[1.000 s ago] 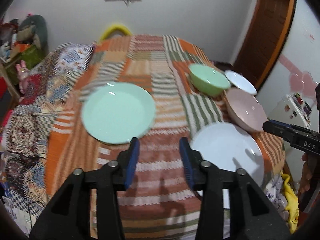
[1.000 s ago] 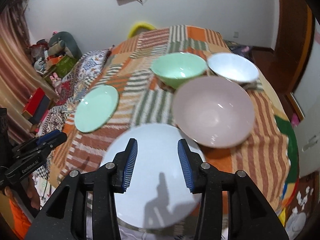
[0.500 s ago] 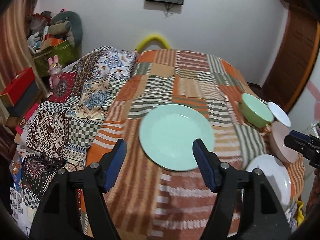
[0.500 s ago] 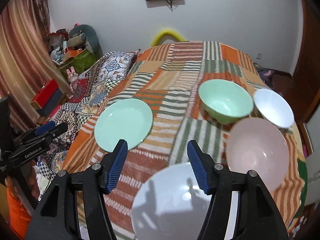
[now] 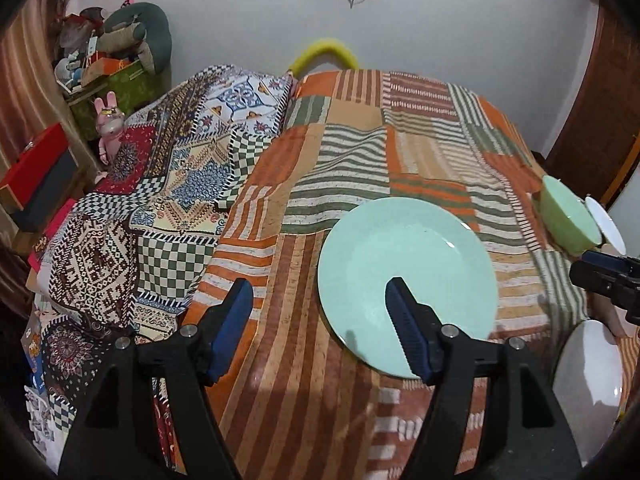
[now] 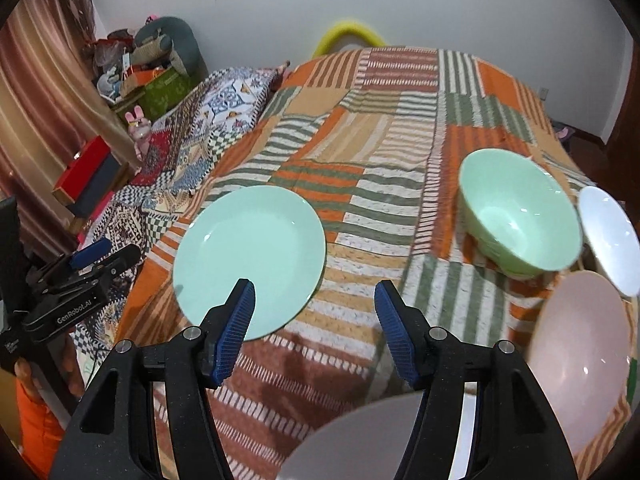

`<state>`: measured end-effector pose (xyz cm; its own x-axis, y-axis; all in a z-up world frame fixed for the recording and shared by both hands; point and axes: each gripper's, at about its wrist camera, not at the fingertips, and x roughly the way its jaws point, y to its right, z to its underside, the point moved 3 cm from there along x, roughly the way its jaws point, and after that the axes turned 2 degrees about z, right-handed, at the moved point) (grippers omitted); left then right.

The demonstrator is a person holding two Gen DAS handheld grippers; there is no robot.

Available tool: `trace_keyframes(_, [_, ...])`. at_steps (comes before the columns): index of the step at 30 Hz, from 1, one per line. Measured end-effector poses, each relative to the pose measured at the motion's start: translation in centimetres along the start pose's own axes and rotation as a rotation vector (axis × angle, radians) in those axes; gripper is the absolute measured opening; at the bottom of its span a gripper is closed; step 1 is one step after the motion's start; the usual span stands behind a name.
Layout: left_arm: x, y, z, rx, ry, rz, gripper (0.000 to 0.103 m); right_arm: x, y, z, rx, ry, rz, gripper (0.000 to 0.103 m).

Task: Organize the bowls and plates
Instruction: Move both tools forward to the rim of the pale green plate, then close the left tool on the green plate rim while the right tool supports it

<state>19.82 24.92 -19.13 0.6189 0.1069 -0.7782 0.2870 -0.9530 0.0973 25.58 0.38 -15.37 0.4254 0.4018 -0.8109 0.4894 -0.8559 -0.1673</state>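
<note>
green plate (image 5: 408, 276) lies flat under the open left tongs (image 5: 320, 320).

White plate (image 6: 360, 440) cut off at bottom edge, partly hidden behind right gripper's fingers (image 6: 396, 332).

Mint-green plate (image 5: 408, 272); orange-green striped patchwork blanket (image 5: 348, 148); pink bowl (image 6: 576, 356).

The left claw (image 5: 318, 320), black-framed with blue ribbed pads, tilts steeply downward, its jaws parted with nothing between them. The right claw (image 6: 314, 314), of the same black-and-blue build, tilts down likewise, jaws spread and empty. Each claw shows at the edge of the other's view, well apart, side by side.
</note>
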Motion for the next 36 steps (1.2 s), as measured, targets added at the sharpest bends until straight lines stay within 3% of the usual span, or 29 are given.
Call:
trace_keyframes(16, [7.0,-0.4,-0.9,0.010,-0.064,0.003,0.068,7.0,0.1,-1.2,-0.016,-0.149,-0.016,0.058])
trace_keyframes(21, [8.0,-0.8,-0.6,-0.017,-0.091,0.036,0.046,8.8,0.5,-1.3,0.005,-0.200,-0.041,0.036])
trace_keyframes(24, [8.7,-1.0,-0.2,-0.027,-0.123,0.065,0.034,9.4,0.6,-1.0,0.008,-0.222,-0.045,0.031])
trace_keyframes(30, [9.2,-0.2,0.7,-0.020,-0.153,0.134,0.030,9.8,0.4,-1.1,0.001,-0.218,-0.040,0.028])
trace_keyframes(33, [8.8,0.7,1.0,0.032,-0.134,0.103,0.030,10.1,0.4,-1.3,0.014,-0.220,-0.049,0.027])
trace_keyframes(36, [8.8,0.5,1.0,0.012,-0.147,0.114,0.030,10.3,-0.1,-1.2,0.011,-0.226,-0.051,0.023])
